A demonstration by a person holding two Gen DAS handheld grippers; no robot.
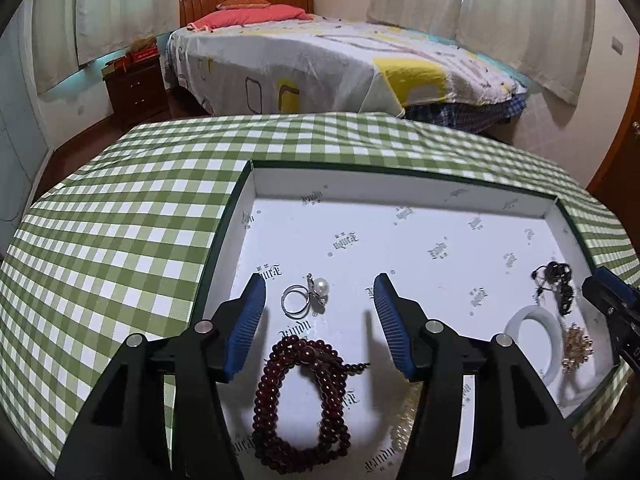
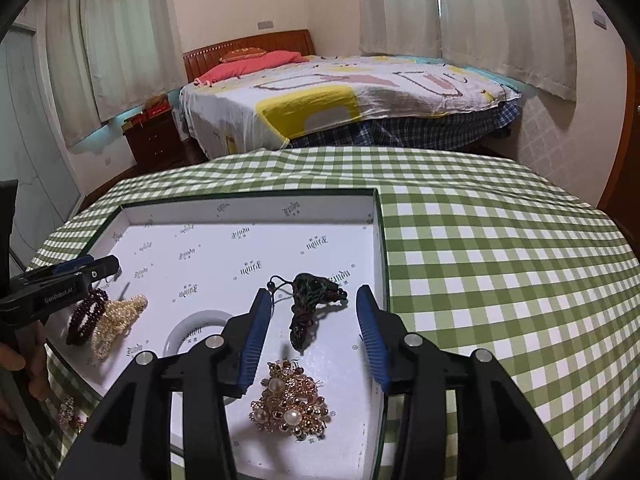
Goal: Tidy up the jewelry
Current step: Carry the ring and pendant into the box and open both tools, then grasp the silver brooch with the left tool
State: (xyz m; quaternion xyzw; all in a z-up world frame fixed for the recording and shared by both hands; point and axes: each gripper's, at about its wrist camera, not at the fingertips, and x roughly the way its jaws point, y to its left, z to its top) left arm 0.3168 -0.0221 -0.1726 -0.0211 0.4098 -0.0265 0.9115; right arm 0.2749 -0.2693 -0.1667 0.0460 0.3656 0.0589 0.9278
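A shallow white-lined box (image 1: 400, 184) (image 2: 248, 200) with a dark green rim lies on the checked table. In the left wrist view my left gripper (image 1: 320, 292) is open over the box floor, with a dark red bead bracelet (image 1: 300, 400) between its fingers and a pearl ring (image 1: 308, 294) just ahead. A white bangle (image 1: 534, 338), a black cord piece (image 1: 558, 284) and a gold brooch (image 1: 576, 346) lie to the right. In the right wrist view my right gripper (image 2: 312, 304) is open, with the gold pearl brooch (image 2: 292, 404) between its fingers and the black cord piece (image 2: 312, 300) ahead. Both are empty.
A green and white checked cloth (image 2: 500, 260) covers the round table. A pale pearl piece (image 2: 116, 320) lies by the red beads (image 2: 86, 316) in the box. A small trinket (image 2: 68, 408) lies outside the box's near left edge. A bed (image 1: 320, 60) stands behind the table.
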